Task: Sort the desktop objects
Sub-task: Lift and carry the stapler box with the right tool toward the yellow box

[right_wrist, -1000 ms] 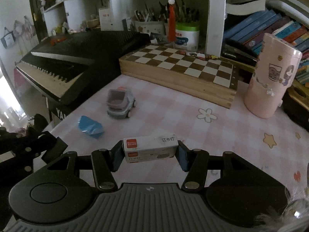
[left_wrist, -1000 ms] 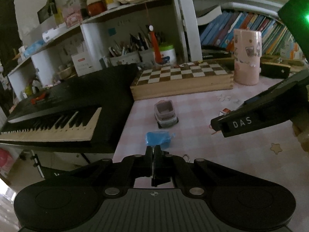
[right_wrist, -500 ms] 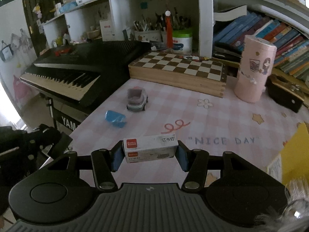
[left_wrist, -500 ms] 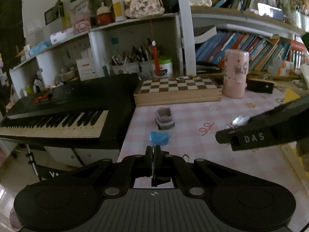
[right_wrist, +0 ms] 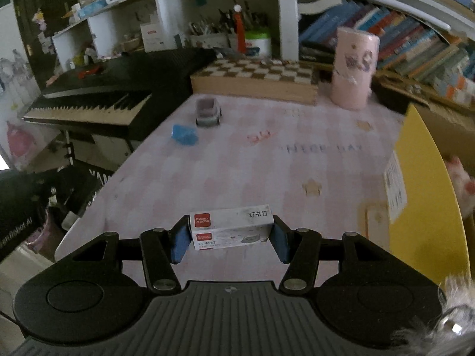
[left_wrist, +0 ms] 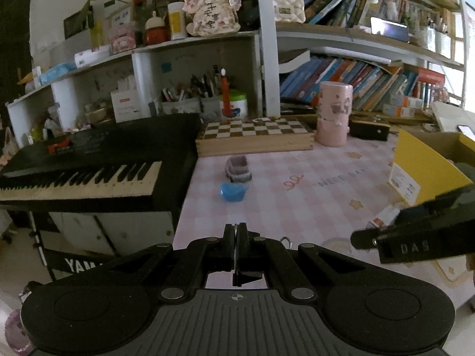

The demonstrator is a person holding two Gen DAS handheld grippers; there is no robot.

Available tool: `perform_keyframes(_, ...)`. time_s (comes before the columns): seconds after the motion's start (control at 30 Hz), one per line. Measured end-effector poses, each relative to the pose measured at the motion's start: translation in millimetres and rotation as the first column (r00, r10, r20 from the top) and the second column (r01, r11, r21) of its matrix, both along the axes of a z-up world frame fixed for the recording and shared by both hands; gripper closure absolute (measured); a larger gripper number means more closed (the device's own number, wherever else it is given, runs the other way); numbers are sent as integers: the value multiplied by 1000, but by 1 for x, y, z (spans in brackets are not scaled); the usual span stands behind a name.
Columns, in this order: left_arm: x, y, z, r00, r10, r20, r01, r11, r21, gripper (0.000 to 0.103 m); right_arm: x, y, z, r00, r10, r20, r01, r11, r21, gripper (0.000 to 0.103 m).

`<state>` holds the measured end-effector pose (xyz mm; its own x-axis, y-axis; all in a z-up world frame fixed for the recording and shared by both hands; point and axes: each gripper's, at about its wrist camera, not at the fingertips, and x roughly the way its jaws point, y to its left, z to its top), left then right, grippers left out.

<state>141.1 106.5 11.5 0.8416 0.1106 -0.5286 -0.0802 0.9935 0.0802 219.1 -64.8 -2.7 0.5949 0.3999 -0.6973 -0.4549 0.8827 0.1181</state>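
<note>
My right gripper [right_wrist: 231, 237] is shut on a small white staple box [right_wrist: 231, 231] with a red label, held above the pink checked tablecloth [right_wrist: 237, 166]. My left gripper [left_wrist: 236, 237] is shut with nothing between its fingers, near the table's front left edge. A grey toy car [left_wrist: 237, 169] [right_wrist: 207, 112] and a blue object [left_wrist: 233, 191] [right_wrist: 184, 133] sit on the cloth near the keyboard. A yellow cardboard box [right_wrist: 424, 195] [left_wrist: 427, 166] stands open at the right. The right gripper's body [left_wrist: 415, 243] shows at the right of the left wrist view.
A black keyboard [left_wrist: 89, 166] lies at the left beyond the table edge. A wooden chessboard box [left_wrist: 255, 136] and a pink cylinder container [left_wrist: 334, 112] stand at the back before shelves of books and pen pots. A pink plush [right_wrist: 460, 184] is at the far right.
Both grippers have pulled back from the toy car and blue object, which look smaller now. The yellow box has come into view at the right. The right gripper kept its hold on the staple box.
</note>
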Motion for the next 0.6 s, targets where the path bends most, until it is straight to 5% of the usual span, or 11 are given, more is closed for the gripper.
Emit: perform_keyframes(0.6, -84, -4, 6, 992, -123, 2, 123, 992, 13, 103, -111, -9, 0, 994, -108, 0, 108, 994, 5, 50)
